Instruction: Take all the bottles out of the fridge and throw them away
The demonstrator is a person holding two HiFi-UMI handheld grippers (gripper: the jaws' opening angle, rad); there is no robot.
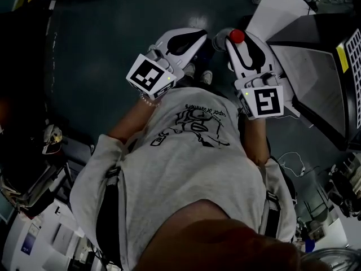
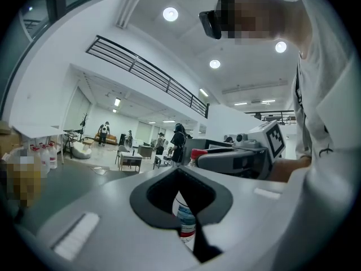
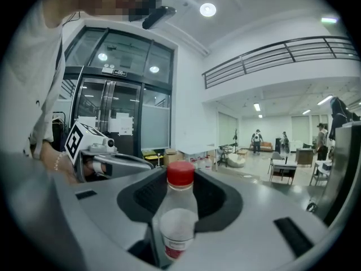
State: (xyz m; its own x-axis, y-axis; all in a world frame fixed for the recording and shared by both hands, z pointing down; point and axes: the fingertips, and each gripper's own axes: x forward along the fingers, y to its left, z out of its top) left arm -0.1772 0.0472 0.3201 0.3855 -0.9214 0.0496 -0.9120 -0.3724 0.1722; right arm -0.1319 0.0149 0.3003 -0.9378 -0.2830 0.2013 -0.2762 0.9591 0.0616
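Bottle [image 3: 179,222] clamped in right hand-held gripper [image 3: 180,180], lower body hidden, left hand-held gripper [image 2: 178,174] closed, empty

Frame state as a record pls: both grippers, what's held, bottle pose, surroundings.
left gripper: jaw tips together, holding nothing
right gripper: shut on clear plastic bottle with red cap
bottle pose: upright, cap above the jaws, body hanging below
grippers: side by side in front of the person's grey shirt
floor: dark
fridge: not in view
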